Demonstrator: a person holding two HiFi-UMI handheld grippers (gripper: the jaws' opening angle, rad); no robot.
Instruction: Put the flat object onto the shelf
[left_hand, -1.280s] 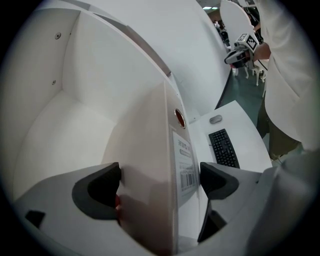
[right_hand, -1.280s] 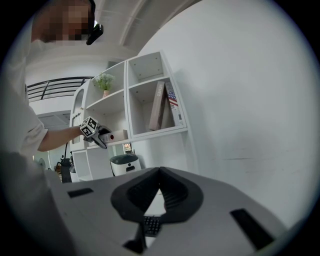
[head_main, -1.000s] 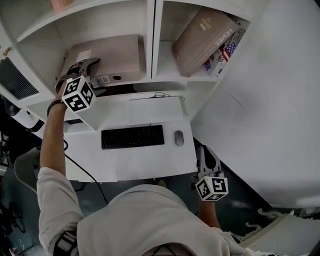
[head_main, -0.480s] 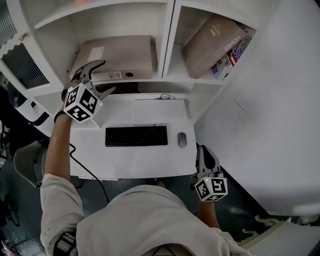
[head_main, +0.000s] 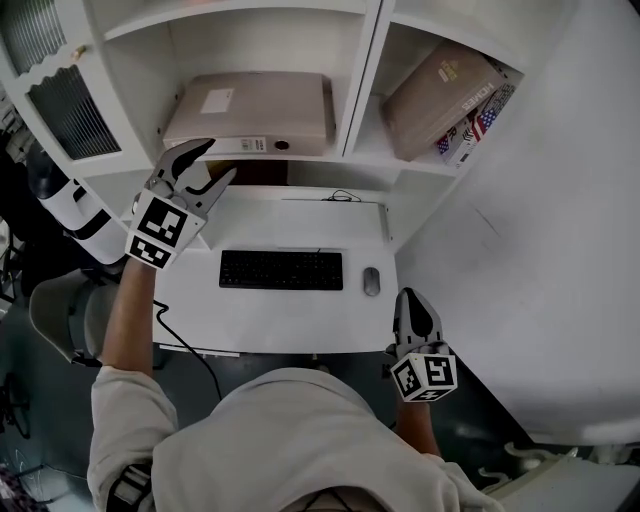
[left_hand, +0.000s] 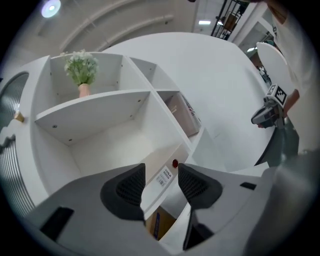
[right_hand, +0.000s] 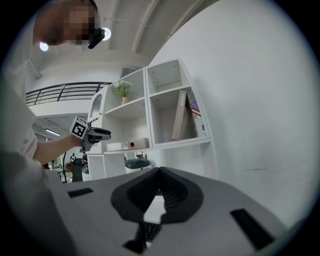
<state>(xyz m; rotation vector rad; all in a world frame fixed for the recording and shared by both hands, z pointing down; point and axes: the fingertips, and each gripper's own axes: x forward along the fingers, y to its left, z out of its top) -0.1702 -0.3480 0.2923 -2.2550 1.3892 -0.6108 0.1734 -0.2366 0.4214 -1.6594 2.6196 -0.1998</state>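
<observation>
The flat beige box lies in the left shelf compartment, its labelled edge facing out. My left gripper hangs in front of and below that edge, apart from the box. Its jaws have just been closing, but a gap still shows between the pads and nothing is in it. My right gripper is low by the desk's front right corner with its jaws together and empty. In the right gripper view the box sits on the shelf, with the left gripper just left of it.
A black keyboard and a mouse lie on the white desk. Another beige box leans in the right compartment beside books. A potted plant stands on an upper shelf.
My left gripper has drawn back from the box's edge, rolled, and its jaws have narrowed with nothing in them. The right gripper has barely shifted.
</observation>
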